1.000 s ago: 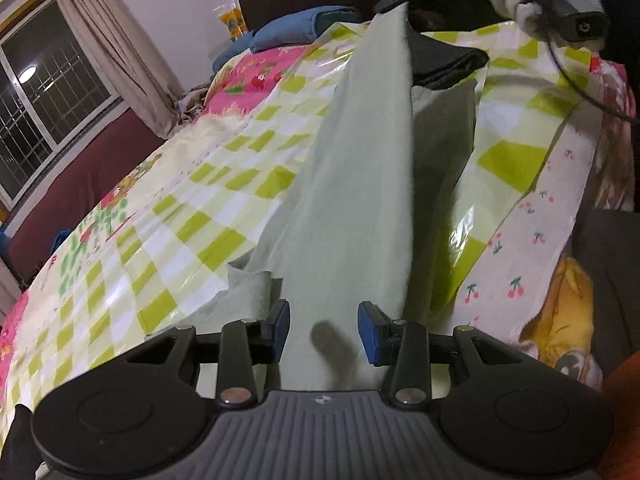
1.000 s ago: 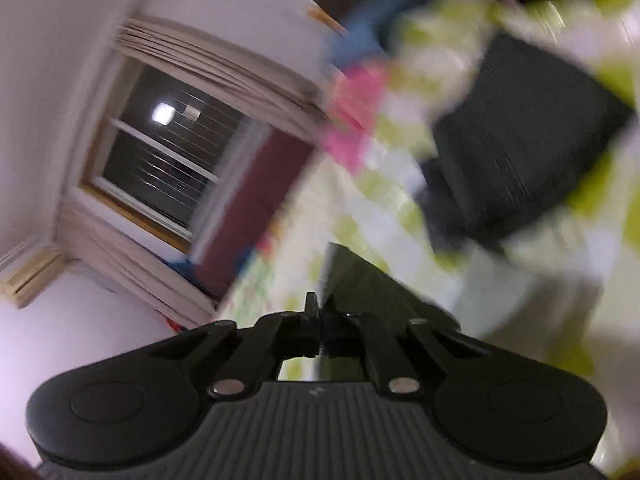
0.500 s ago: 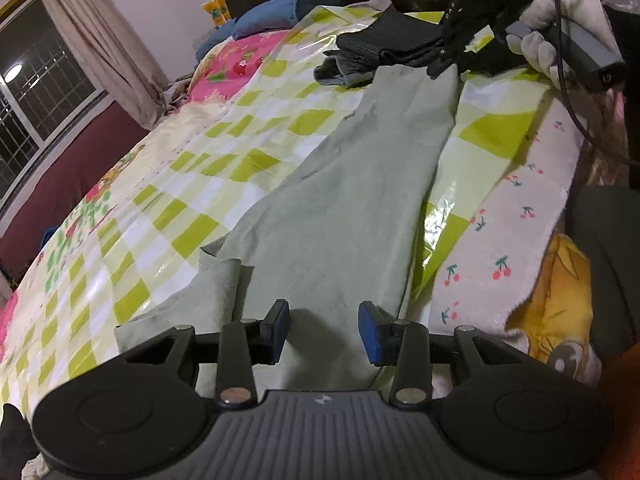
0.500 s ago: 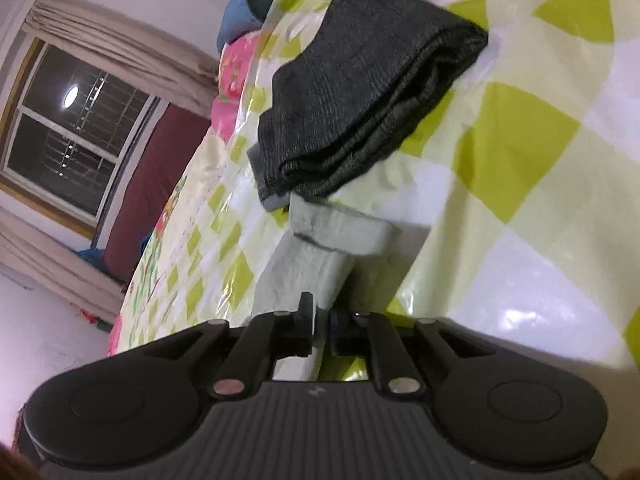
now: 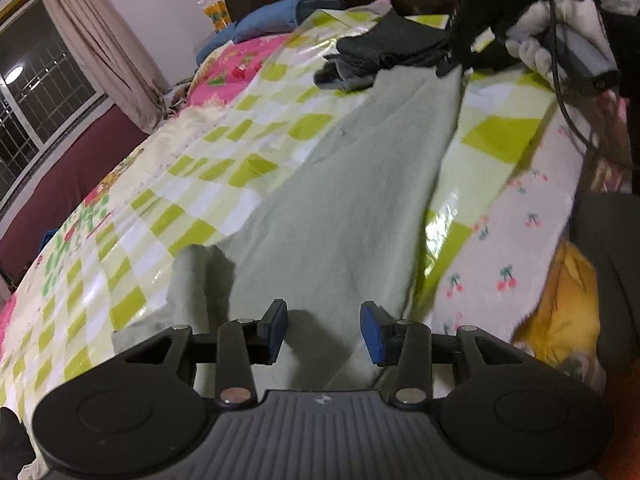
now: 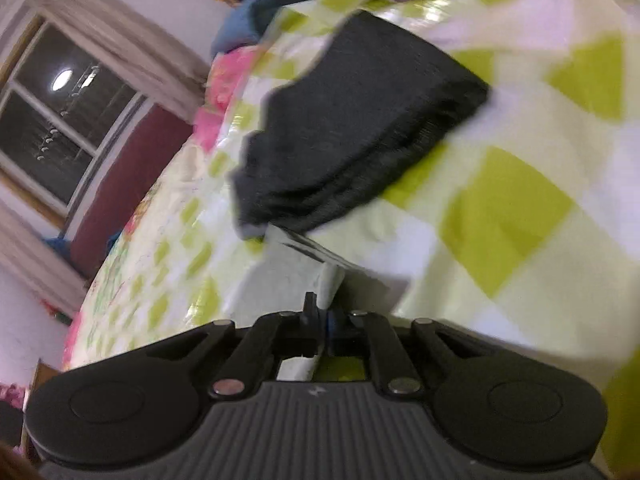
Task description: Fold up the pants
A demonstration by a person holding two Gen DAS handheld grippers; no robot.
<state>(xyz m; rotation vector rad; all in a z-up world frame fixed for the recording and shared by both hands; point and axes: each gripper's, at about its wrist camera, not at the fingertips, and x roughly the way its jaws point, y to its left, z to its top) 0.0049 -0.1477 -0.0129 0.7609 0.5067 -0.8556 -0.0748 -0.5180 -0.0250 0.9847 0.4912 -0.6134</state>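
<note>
Right wrist view was smeared with motion blur, so the folded dark grey knit garment (image 6: pixel 352 136) had no clear edges. The pale green fabric pants (image 6: pixel 296 276) vanished behind the right tongs (image 6: pixel 318 322), grip point hidden. In the left view, the near pants end (image 5: pixel 320 240) was covered by the left tongs (image 5: pixel 323 330), and the white-gloved hand (image 5: pixel 560 36) was cut off up top.

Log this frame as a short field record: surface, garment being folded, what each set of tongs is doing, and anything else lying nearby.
surface: bed with green-and-white checked cover
garment: pale green pants, laid out lengthwise on the cover
left tongs: open, fingers apart above the near end of the pants, gripping nothing
right tongs: shut on the far end of the pants
nearby: folded dark garment next to the far end; blue pillow by the headboard
fold state: not yet folded across
</note>
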